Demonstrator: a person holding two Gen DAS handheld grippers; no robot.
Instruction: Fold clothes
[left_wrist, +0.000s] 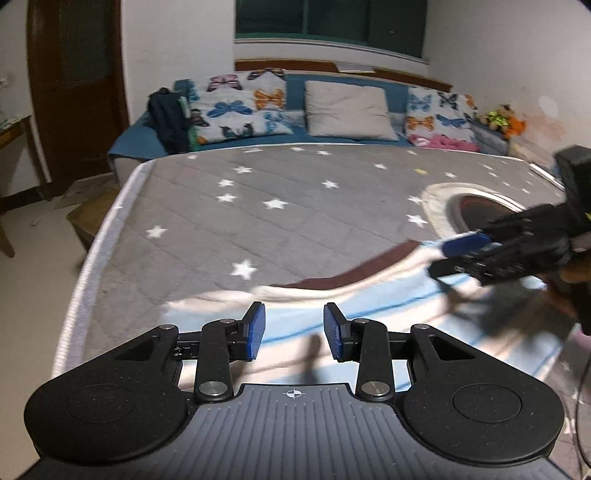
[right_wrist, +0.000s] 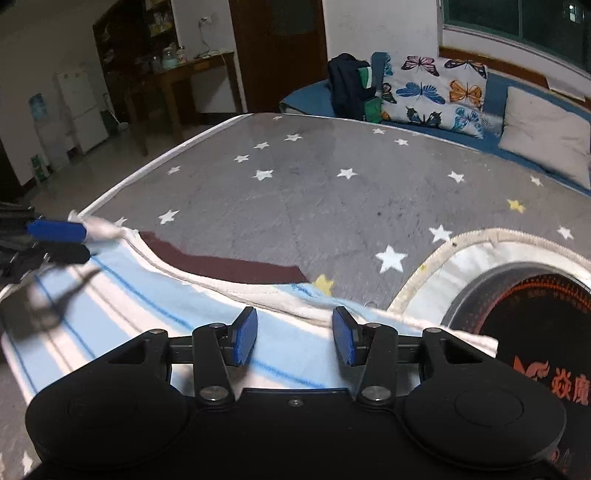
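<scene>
The left tongs (left_wrist: 294, 331) are open, with a clear gap between their blue pads (left_wrist: 256, 331), and they hold nothing. Just under and ahead of them lies the light blue striped garment (left_wrist: 369, 306), spread on the grey bed with stars (left_wrist: 258, 206). The right tongs (right_wrist: 294, 336) are open as well, above the same garment (right_wrist: 147, 306). To their right lies a round black item with red print (right_wrist: 532, 310), partly under the cloth.

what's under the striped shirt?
The striped shirt lies on the grey star-print mattress; its right edge overlaps a black printed garment. Anything beneath the shirt's middle is covered.
</scene>
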